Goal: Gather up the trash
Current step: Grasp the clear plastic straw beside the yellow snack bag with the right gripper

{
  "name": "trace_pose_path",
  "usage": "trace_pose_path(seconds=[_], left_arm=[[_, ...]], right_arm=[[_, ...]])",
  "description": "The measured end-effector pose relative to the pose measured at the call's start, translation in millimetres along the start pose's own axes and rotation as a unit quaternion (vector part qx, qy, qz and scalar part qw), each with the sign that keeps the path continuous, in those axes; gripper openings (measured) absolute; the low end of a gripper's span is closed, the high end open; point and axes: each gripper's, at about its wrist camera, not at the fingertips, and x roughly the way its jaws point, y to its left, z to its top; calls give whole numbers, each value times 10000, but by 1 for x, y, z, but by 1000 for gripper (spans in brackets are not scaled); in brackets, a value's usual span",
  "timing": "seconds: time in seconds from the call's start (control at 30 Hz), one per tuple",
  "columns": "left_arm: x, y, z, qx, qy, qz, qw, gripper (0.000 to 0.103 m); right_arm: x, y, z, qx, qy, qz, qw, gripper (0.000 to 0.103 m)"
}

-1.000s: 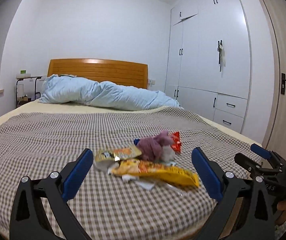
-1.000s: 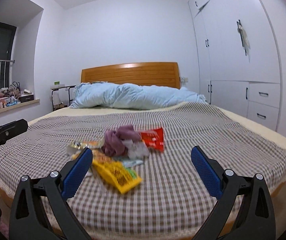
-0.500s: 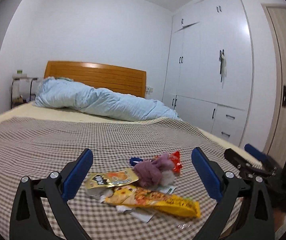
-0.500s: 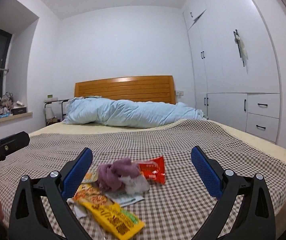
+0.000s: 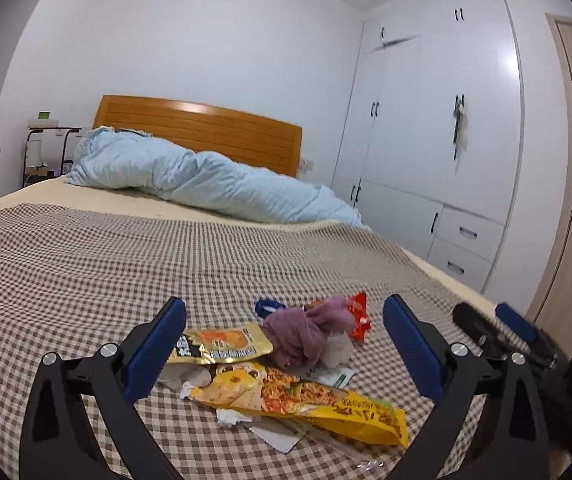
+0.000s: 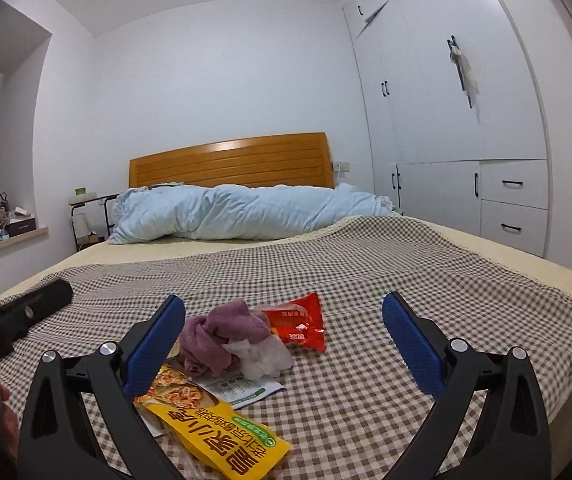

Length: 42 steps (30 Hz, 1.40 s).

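Both grippers nearer trash pile (image 5: 286,364)

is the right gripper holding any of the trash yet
No, the right gripper has its jaws spread wide with nothing between them, above the yellow wrapper.

Both wrist views face the headboard (image 5: 198,132), sharing the bed (image 6: 366,280).

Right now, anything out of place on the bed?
Yes: a litter pile on the checked bedspread: yellow snack wrapper, red packet, gold pouch, crumpled tissue, and a purple cloth bunched among them. Upper wardrobe door hangs ajar.
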Motion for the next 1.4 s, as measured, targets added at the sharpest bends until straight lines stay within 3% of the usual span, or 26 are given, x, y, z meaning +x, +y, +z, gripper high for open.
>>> trace_pose_path(seconds=[0.17,0.4,0.73,1.1,1.3,1.37,1.4], left_arm=[[4,-2,-6,86,93,35,9999,96],[11,-1,-10,83,216,19,9997,96],[11,11,-12,79,348,169,9992,96],[10,19,-17,211,494,262,9982,96],[5,23,-16,222,532,307,9979,96],[3,25,-17,255,564,323,9976,96],[1,26,-19,287,596,349,9972,96]], right_arm=[[5,-11,-2,160,202,-120,9996,95],[20,-13,-12,61,801,-5,9968,95],[43,22,-45,-470,1892,866,9770,95],[31,40,-47,-815,1793,771,9774,95],[12,61,-48,-1189,1679,1094,9725,94],[6,71,-51,-1328,1691,1259,9685,74],[6,75,-53,-1396,1759,1350,9651,55]])
